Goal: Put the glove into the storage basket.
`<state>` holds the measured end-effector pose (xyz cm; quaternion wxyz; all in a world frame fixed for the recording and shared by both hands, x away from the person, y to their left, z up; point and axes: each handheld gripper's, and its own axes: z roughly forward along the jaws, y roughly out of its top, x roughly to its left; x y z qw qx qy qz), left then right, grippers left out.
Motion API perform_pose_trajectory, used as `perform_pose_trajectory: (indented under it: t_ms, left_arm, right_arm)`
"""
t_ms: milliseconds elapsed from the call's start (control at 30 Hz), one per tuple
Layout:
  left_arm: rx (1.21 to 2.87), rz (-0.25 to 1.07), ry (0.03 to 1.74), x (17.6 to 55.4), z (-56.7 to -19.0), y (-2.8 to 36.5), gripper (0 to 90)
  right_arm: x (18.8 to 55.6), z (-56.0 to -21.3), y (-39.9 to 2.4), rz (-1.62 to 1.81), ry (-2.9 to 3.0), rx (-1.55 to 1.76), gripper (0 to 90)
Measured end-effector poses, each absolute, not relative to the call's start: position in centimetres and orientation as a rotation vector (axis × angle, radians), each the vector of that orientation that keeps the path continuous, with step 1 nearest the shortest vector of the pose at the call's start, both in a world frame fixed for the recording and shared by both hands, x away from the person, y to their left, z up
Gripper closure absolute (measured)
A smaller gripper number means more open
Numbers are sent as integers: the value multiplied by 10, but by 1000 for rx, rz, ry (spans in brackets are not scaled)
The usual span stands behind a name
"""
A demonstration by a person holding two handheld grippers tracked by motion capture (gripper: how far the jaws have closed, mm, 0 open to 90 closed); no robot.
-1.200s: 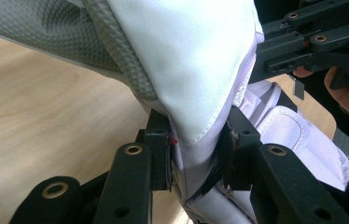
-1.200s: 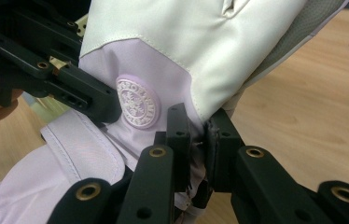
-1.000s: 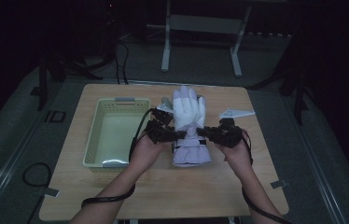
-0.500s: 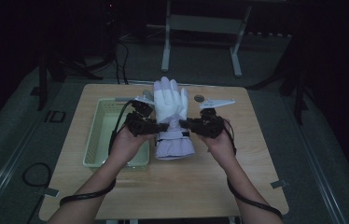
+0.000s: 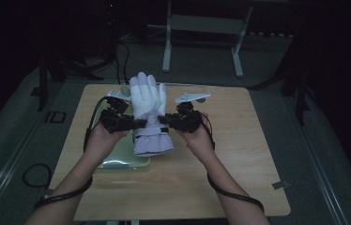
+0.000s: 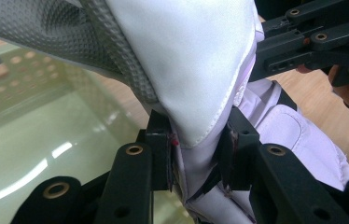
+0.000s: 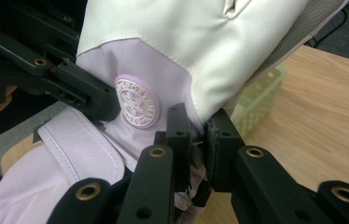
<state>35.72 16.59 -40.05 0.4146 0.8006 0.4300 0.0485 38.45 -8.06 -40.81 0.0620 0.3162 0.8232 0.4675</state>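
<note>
**Glove carried over the basket**

As you shifted left, the glove moved from mid-table to above the basket; lowering comes next. Left gripper clamps its edge. Right gripper clamps the opposite edge.

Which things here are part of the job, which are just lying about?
In the job: glove, pinched at its wrist by left tool and right tool; green basket below it.
Lying about: metal stand behind the table; floor cables.
</note>
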Motion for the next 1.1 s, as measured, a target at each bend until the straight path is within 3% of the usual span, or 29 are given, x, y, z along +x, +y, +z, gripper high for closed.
perform_pose_trajectory:
  t_ms: [567,800,1100]
  left_arm:
    - [2036,115,1152,360,-409,240,692]
    - [2052,166,1159,365,-415,250,691]
    - [2053,105,1201,373,-456,240,691]
  right_arm:
    - [394,-423,-4,1419,2544,931,815]
    - [400,-433,15,1431,2534,952,815]
    - [405,-466,13,1344,2563,1012,815]
